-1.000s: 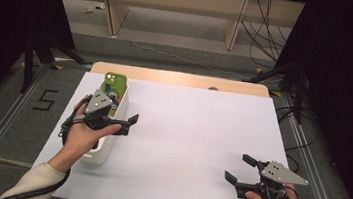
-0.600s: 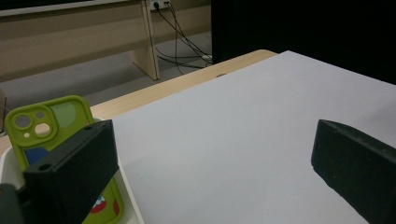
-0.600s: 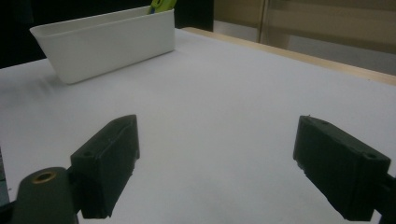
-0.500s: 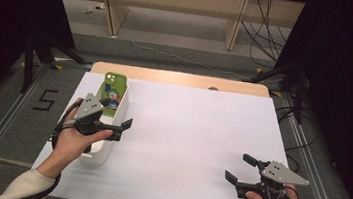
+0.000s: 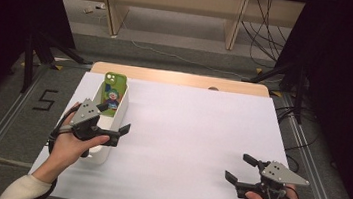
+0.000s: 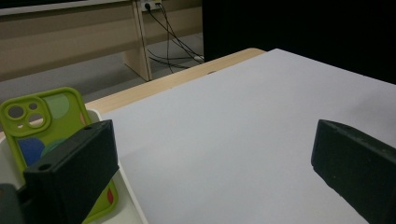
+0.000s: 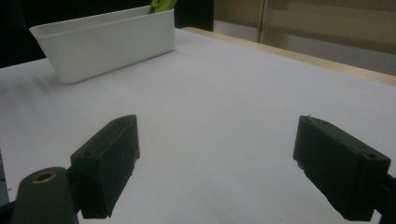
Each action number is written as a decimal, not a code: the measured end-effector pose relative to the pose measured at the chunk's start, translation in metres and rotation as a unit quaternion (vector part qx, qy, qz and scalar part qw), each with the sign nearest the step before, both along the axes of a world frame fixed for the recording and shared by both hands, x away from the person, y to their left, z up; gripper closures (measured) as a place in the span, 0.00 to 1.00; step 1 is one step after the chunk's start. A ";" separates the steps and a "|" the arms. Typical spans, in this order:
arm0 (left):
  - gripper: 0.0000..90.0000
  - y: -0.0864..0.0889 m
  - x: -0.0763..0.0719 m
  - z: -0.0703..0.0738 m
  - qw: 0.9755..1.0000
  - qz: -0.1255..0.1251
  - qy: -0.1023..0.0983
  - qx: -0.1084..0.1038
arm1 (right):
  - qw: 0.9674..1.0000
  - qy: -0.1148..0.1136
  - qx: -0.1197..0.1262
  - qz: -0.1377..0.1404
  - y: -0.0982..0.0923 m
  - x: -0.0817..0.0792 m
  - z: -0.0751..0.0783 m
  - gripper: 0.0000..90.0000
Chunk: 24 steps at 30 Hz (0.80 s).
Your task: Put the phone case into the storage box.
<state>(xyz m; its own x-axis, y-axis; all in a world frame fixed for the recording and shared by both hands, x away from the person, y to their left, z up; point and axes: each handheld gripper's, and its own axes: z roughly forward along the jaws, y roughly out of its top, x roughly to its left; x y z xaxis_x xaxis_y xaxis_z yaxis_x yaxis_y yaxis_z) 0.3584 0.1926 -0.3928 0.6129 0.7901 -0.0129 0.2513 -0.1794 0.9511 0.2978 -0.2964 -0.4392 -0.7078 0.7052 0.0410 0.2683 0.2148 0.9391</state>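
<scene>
A phone in a green case (image 5: 113, 93) with a cartoon picture leans upright at the far end of a white bin (image 5: 100, 154) on the table's left side. My left gripper (image 5: 116, 118) hovers over the bin's near half, open and holding nothing. In the left gripper view the phone (image 6: 44, 121) stands just behind one of the fingers (image 6: 74, 172), while the other finger (image 6: 355, 172) is over the white table. My right gripper (image 5: 238, 167) is open and holds nothing near the front right corner. In the right gripper view it (image 7: 215, 163) points across the table at the bin (image 7: 107, 44).
A white sheet (image 5: 191, 126) covers the table, and a wooden strip (image 5: 182, 78) shows along the far edge. Metal rails run along both sides of the table. Black stands and cables lie on the floor beyond.
My left gripper has drawn back toward the table's near edge, away from the phone, staying open. The phone stays in the bin. The right gripper has not moved.
</scene>
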 end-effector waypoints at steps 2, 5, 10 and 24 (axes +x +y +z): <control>0.00 0.000 -0.001 -0.001 1.000 0.002 0.001 0.000 | 1.000 0.001 -0.001 0.000 0.000 0.000 0.000 0.17; 0.00 0.001 -0.001 -0.002 1.000 0.001 0.001 0.002 | 1.000 0.000 -0.001 0.001 0.000 0.000 0.000 0.17; 0.00 0.003 -0.003 -0.003 1.000 0.003 0.001 0.001 | 1.000 0.000 -0.002 0.000 0.000 0.000 0.000 0.17; 0.00 0.008 -0.007 -0.004 1.000 0.009 0.000 0.002 | 1.000 0.000 -0.003 0.000 0.001 0.000 0.000 0.17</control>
<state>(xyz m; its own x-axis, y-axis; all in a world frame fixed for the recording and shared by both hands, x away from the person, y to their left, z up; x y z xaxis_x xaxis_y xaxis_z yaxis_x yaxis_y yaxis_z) 0.3515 0.2001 -0.3971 0.5988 0.8008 -0.0094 0.2551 -0.1796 0.9501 0.2977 -0.2958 -0.4389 -0.7076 0.7057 0.0369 0.2682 0.2198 0.9380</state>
